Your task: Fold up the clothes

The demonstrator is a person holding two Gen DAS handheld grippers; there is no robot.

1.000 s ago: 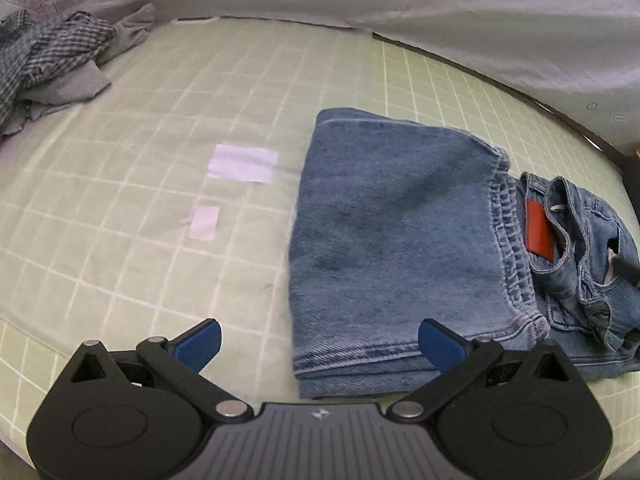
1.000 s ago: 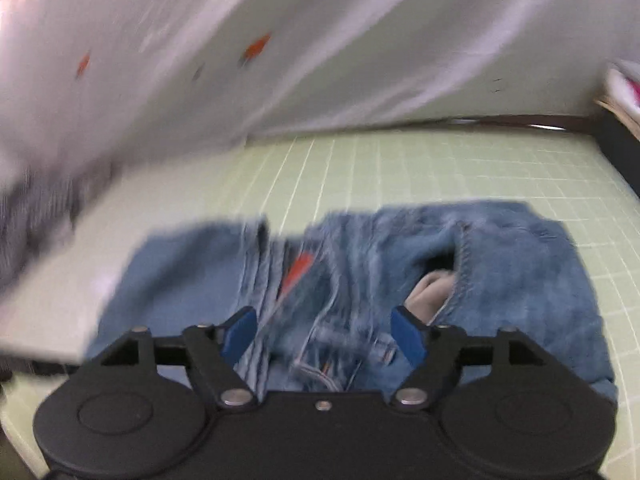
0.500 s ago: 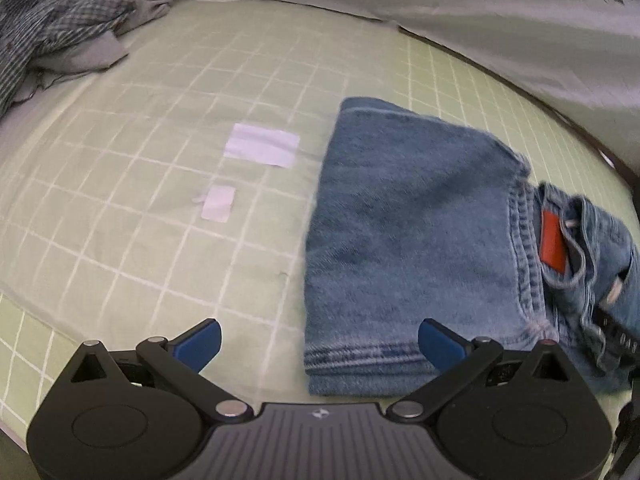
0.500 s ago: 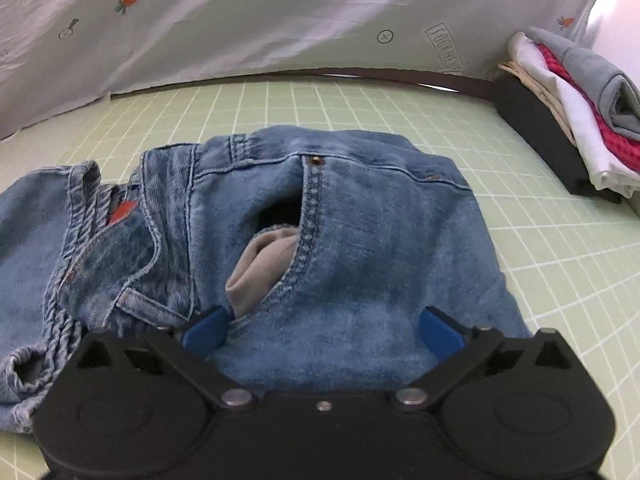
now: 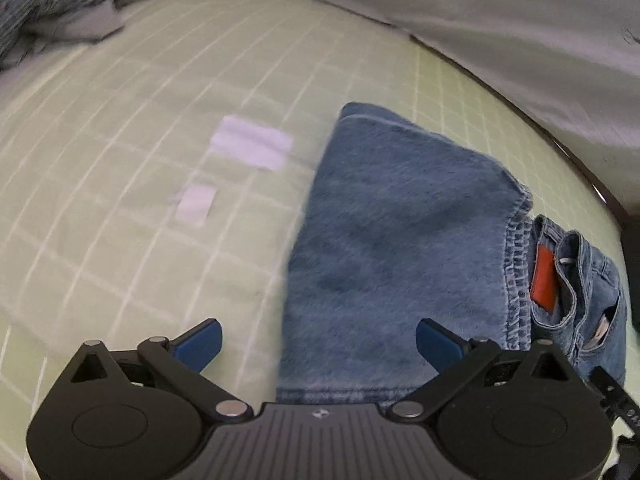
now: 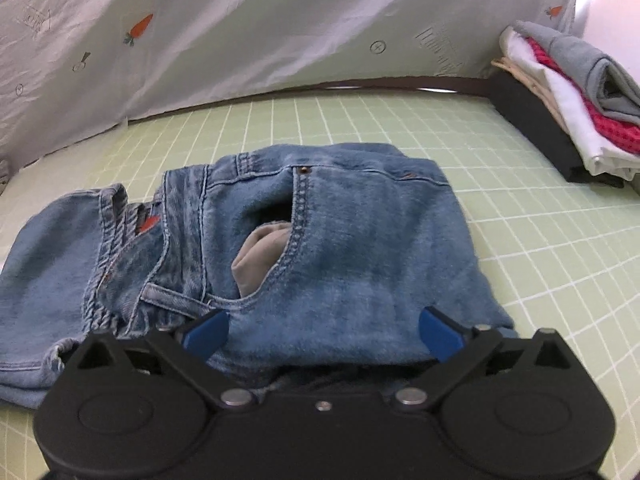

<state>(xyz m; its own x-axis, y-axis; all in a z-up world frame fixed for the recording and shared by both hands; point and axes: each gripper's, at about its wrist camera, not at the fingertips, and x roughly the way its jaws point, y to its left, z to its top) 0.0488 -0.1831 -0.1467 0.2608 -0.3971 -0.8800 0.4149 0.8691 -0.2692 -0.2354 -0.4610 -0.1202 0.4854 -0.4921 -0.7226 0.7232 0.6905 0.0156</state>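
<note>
Blue jeans [image 5: 400,240] lie folded on the green grid mat [image 5: 120,120], legs doubled over, the waistband with a red tag [image 5: 543,280] at the right. My left gripper [image 5: 318,340] is open and empty, low over the near hem of the folded legs. In the right wrist view the jeans [image 6: 360,248] show the waistband, a pocket with grey lining [image 6: 260,256] and the red tag [image 6: 149,222]. My right gripper [image 6: 322,334] is open and empty, just above the jeans' near edge.
Two white tape patches [image 5: 250,146] sit on the mat left of the jeans. A crumpled checked garment [image 5: 60,4] lies at the far left. A stack of folded clothes [image 6: 568,92] stands on a black tray at the far right. A white printed sheet [image 6: 240,32] backs the mat.
My left gripper moved in closer over the jeans' near hem. My right gripper swung right from the waistband and settled over the pocket side. Both stayed open.
</note>
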